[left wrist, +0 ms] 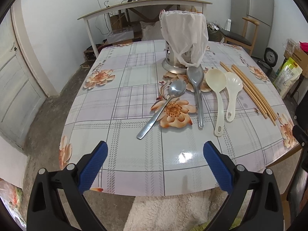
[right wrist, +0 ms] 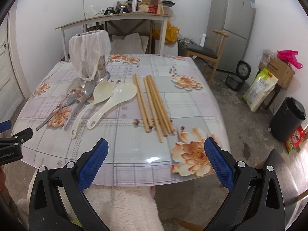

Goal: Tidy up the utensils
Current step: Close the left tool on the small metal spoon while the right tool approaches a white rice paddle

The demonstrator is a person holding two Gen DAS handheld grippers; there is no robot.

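On the flowered tablecloth lie two metal spoons [left wrist: 163,107] [left wrist: 197,92], two cream plastic ladles [left wrist: 218,98] [left wrist: 232,94] and several wooden chopsticks [left wrist: 250,90]. Behind them stands a metal utensil holder [left wrist: 183,44] draped in a white plastic bag. My left gripper [left wrist: 155,150] hovers open over the table's near edge, short of the spoons. In the right wrist view the chopsticks [right wrist: 154,105], ladles [right wrist: 107,104], spoons [right wrist: 77,102] and holder [right wrist: 90,57] lie ahead of my right gripper [right wrist: 156,148], which is open and empty. The left gripper's body [right wrist: 11,146] shows at the left edge.
A long white table [right wrist: 115,19] piled with clutter stands behind, with a wooden chair [right wrist: 207,52] and a grey fridge [right wrist: 231,25] to the right. Boxes, a rice bag [right wrist: 259,90] and a black bin [right wrist: 286,119] sit on the floor. A fluffy white sleeve [right wrist: 125,207] lies below the table edge.
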